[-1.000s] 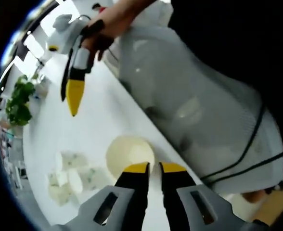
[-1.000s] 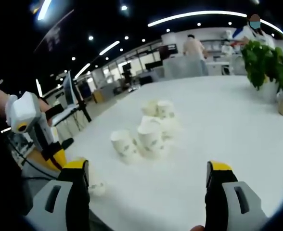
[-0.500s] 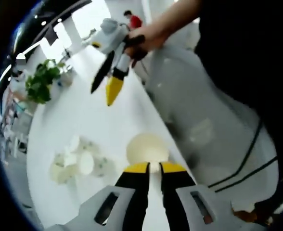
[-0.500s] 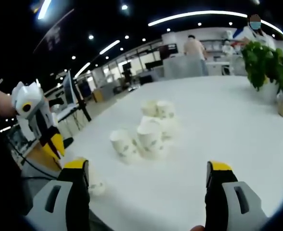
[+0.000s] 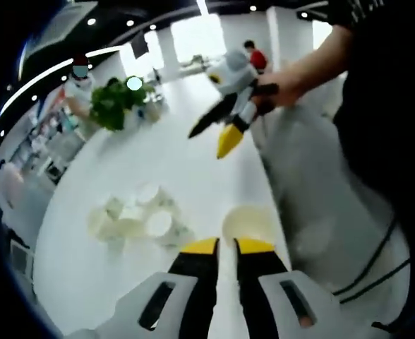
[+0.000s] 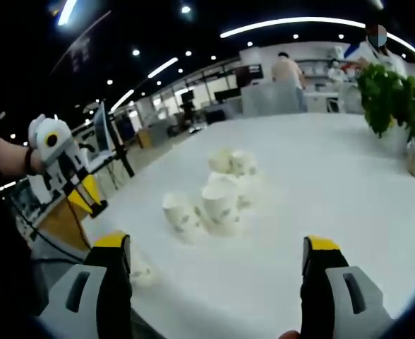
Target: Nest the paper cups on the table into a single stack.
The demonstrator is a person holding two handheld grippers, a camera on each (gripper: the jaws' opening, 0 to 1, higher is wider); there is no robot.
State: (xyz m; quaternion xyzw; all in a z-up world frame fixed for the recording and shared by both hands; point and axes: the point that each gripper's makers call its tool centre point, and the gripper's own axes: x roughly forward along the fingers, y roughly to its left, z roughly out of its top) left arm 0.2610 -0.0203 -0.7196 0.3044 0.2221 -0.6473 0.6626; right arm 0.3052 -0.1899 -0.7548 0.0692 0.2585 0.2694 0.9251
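Several white paper cups [image 5: 133, 219] with a faint print stand bunched on the white table [image 5: 186, 169]; the right gripper view has the same bunch of paper cups [image 6: 214, 198] mid-table. One lone cup [image 5: 248, 222] sits by the table edge, just beyond my left gripper [image 5: 226, 246], whose jaws are shut with nothing between them. The lone cup [image 6: 140, 272] also peeks out beside the left jaw of my right gripper [image 6: 217, 247], which stands wide open above the table. The right gripper [image 5: 217, 134] hangs over the table's far part. The left gripper [image 6: 91, 201] hovers off the table's left edge.
A potted green plant [image 6: 394, 99] stands at the table's far side, the same plant [image 5: 119, 106] showing past the cups. A person's dark clothing [image 5: 384, 141] and a grey chair [image 5: 320, 212] border the near edge. People and desks lie far behind.
The left gripper has lifted and swung, so its view now takes in more of the table and room. The cups and the right gripper have stayed put.
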